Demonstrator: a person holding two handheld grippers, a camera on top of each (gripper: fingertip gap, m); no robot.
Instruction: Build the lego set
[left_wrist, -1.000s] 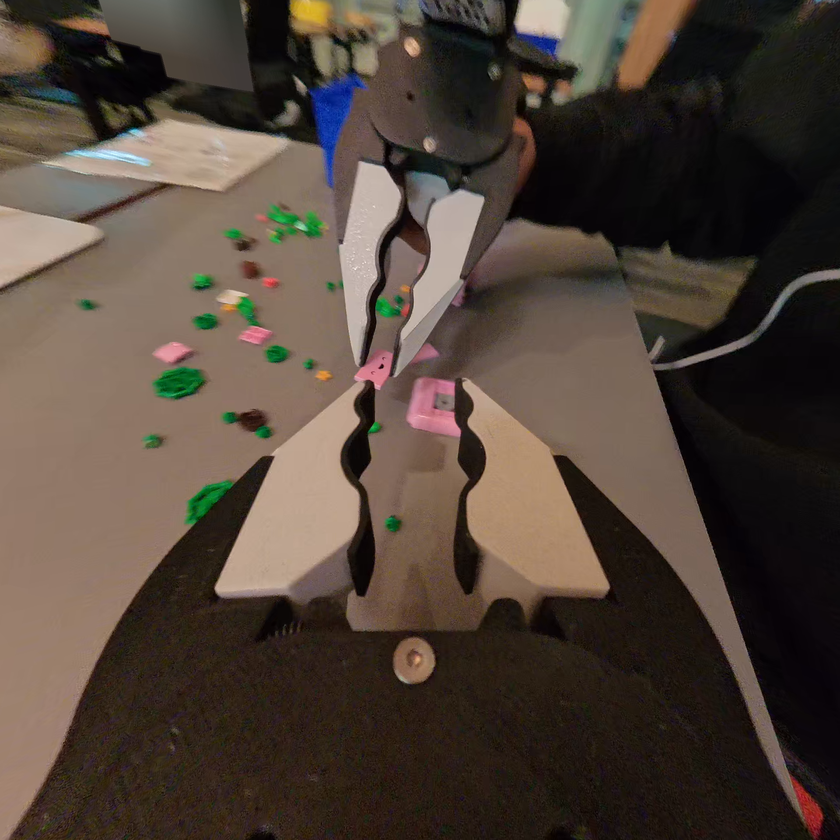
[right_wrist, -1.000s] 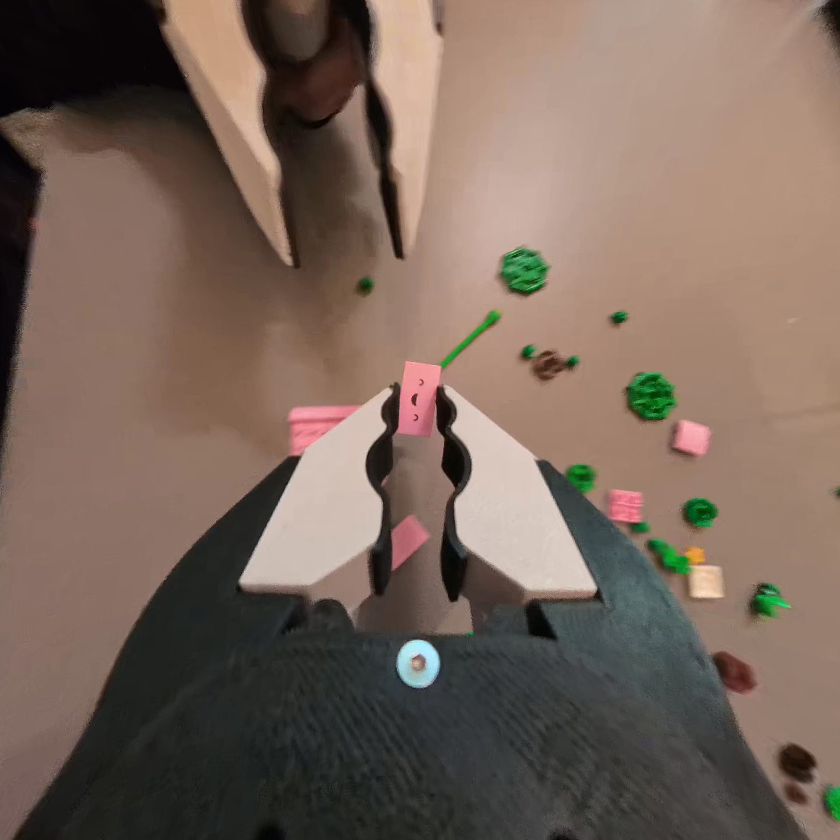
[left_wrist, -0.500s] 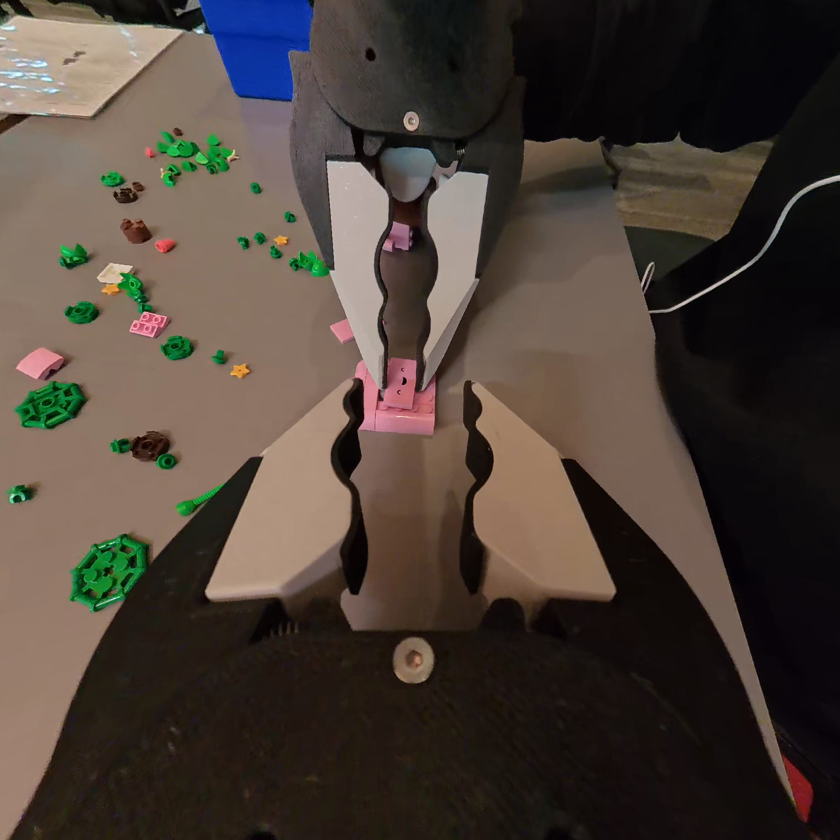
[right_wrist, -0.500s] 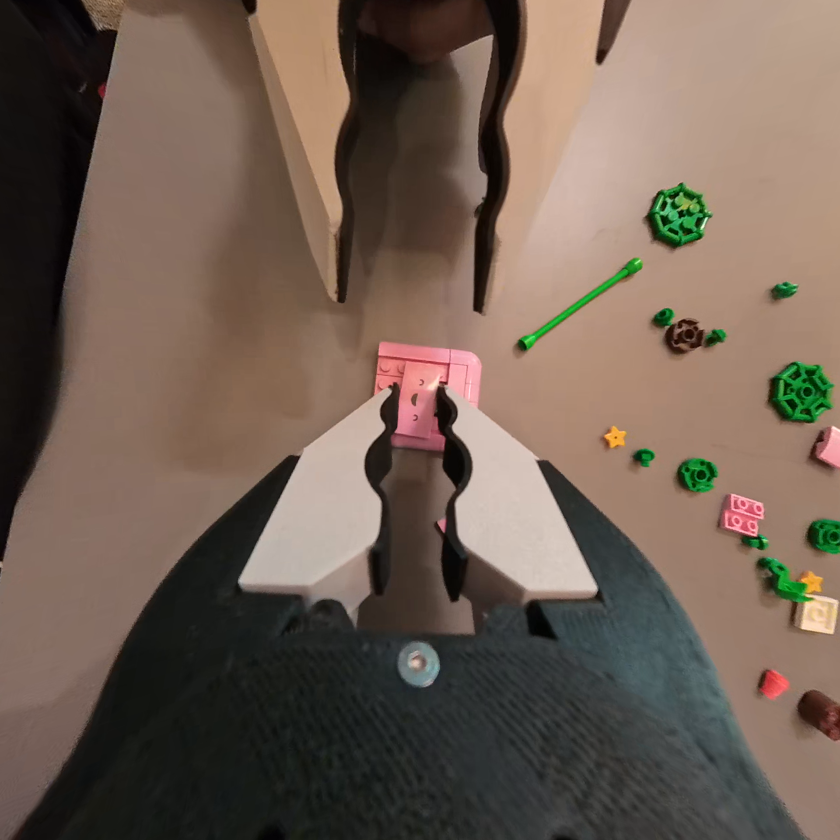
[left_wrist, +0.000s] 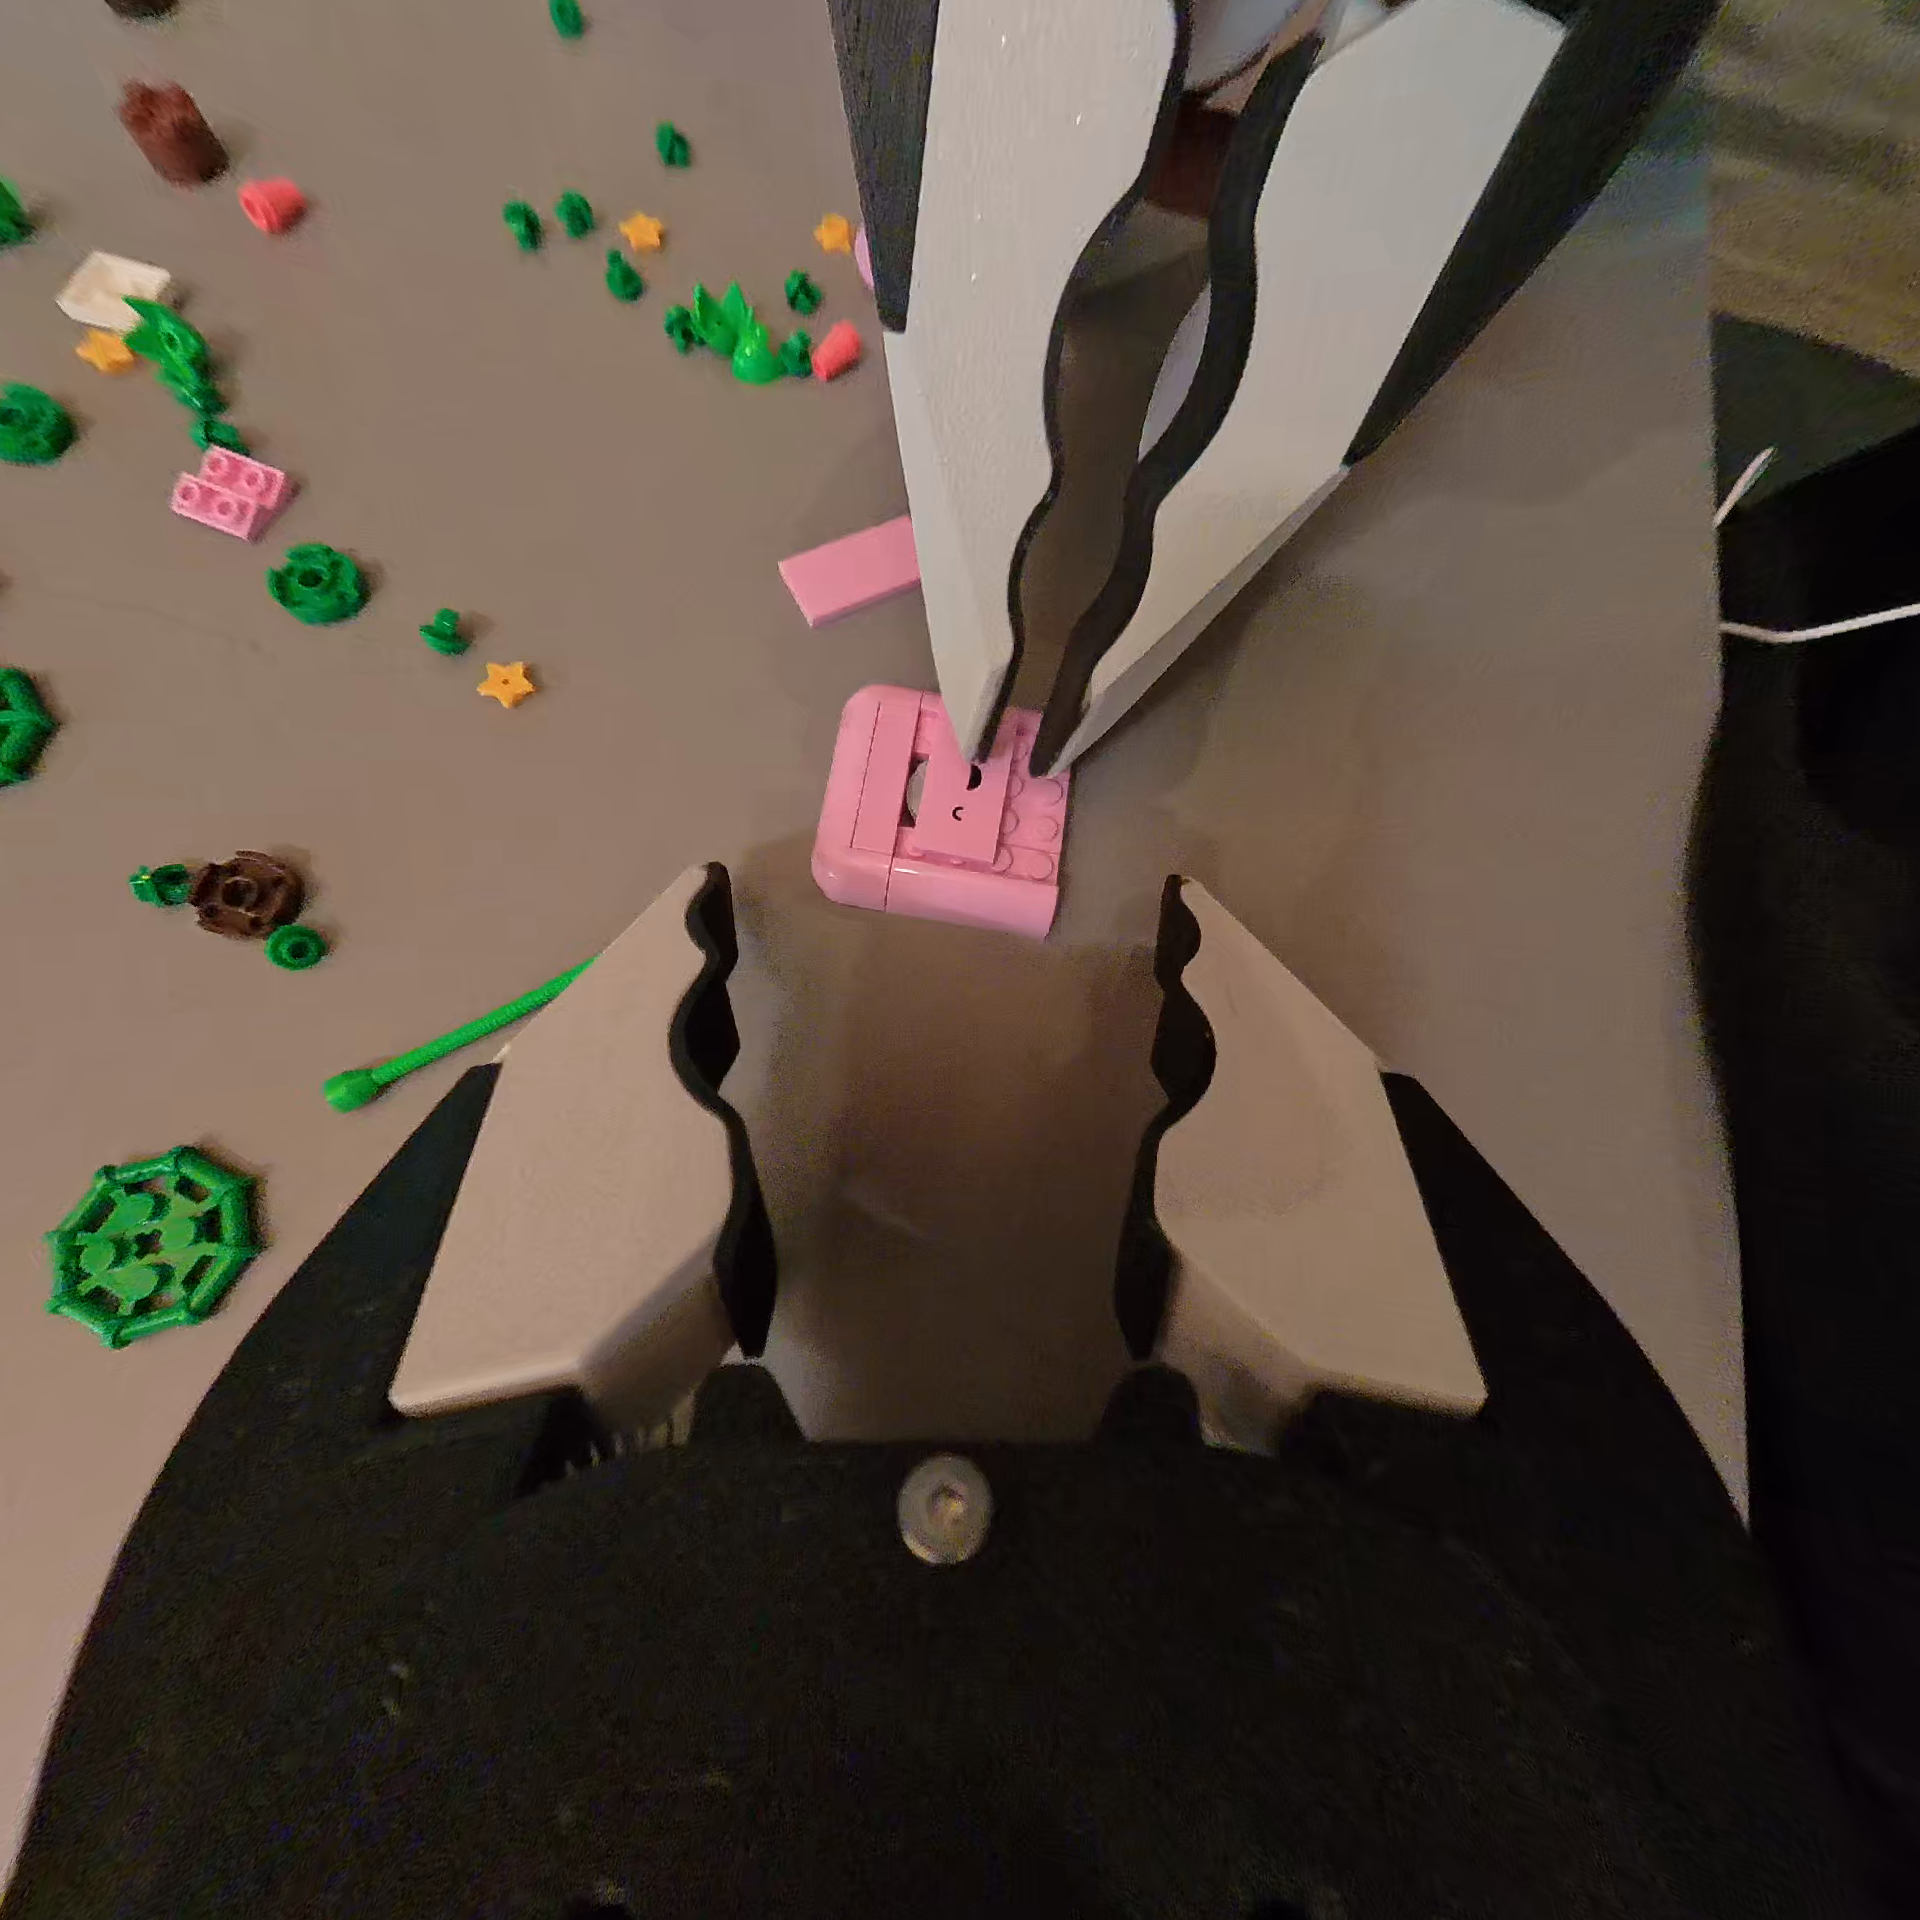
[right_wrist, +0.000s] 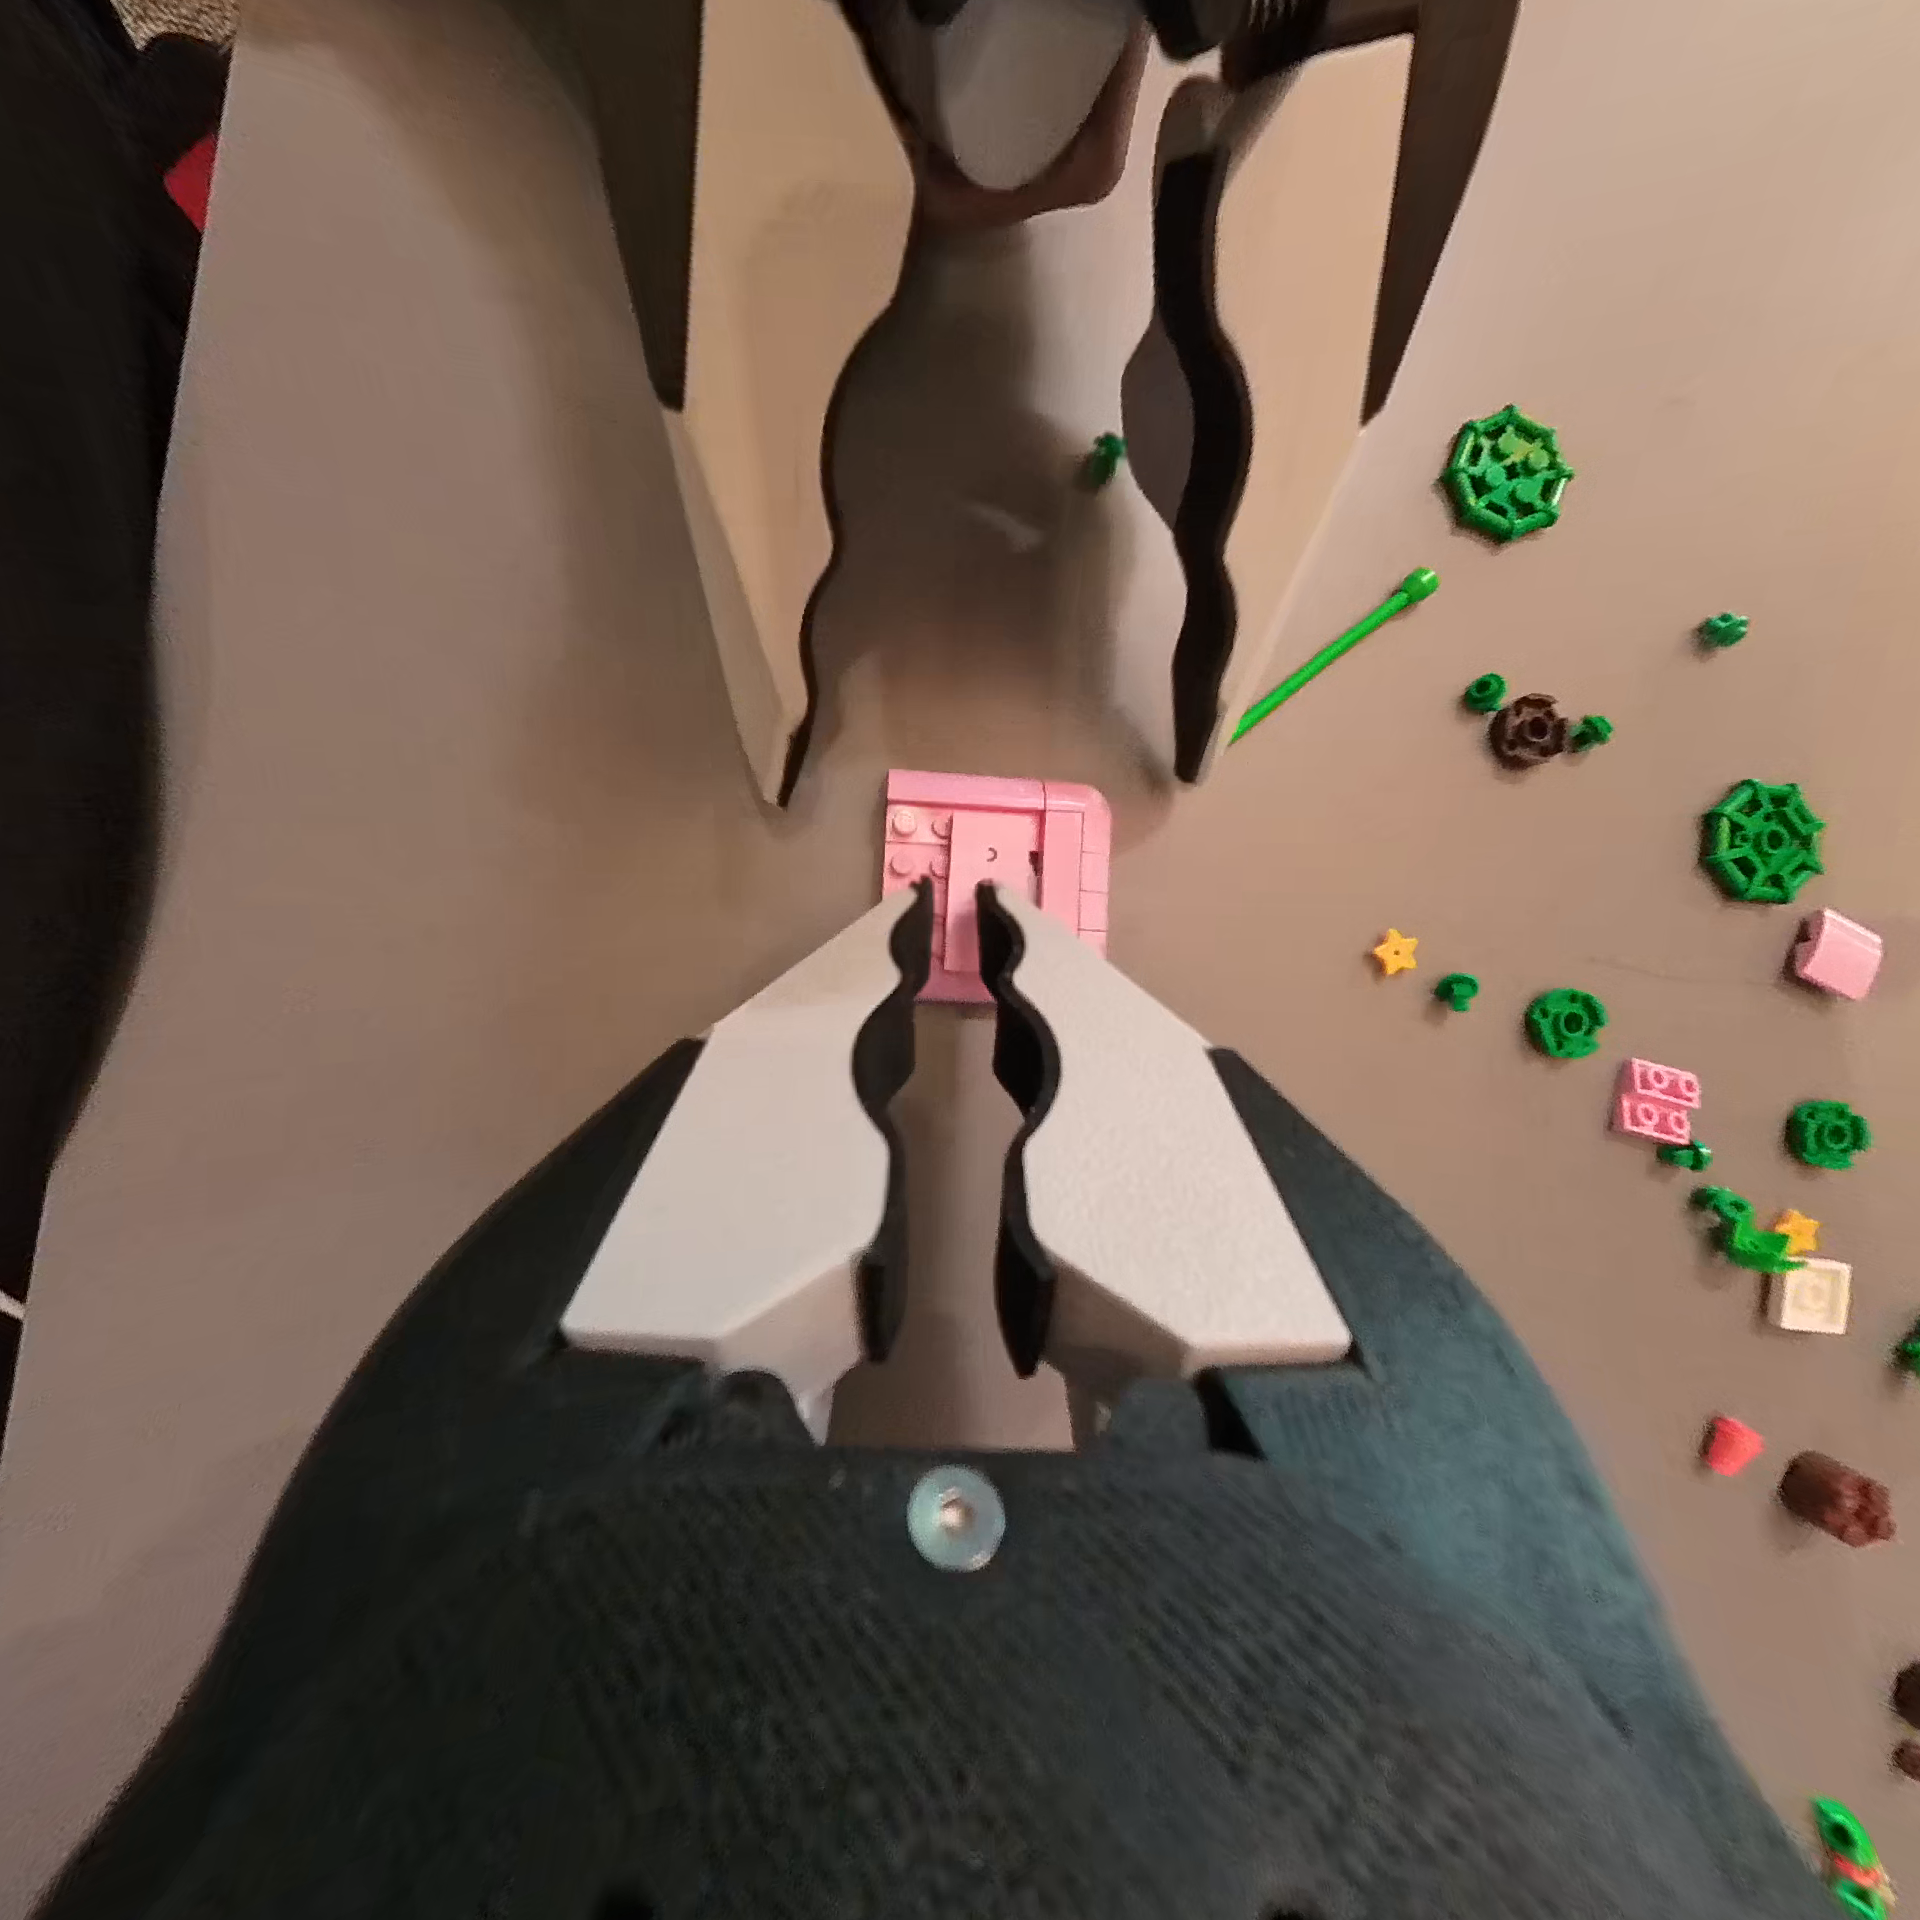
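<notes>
A square pink lego assembly (left_wrist: 935, 899) lies on the grey table between both grippers; it also shows in the right wrist view (right_wrist: 1075, 831). A small pink tile with a printed face (left_wrist: 956, 821) lies flat on top of it (right_wrist: 997, 852). My right gripper (right_wrist: 951, 894) has its jaws almost together, with the tips resting on the tile and the studs beside it and nothing between them; it reaches down from above in the left wrist view (left_wrist: 1016, 758). My left gripper (left_wrist: 945, 899) is wide open and empty, just short of the assembly, facing the right one (right_wrist: 987, 784).
Loose pieces lie to one side: a flat pink tile (left_wrist: 847, 571), a green rod (left_wrist: 457, 1034), green web discs (left_wrist: 151, 1247), a pink studded plate (left_wrist: 229, 494), stars, brown and small green bits. The table edge (left_wrist: 1714, 935) runs close by, with a dark sleeve beyond it. Less than 4 cm separates the two grippers' tips.
My right gripper brought the face tile down onto the pink assembly; the tile now lies flat there and the jaws have narrowed. My left gripper moved closer and stayed open.
</notes>
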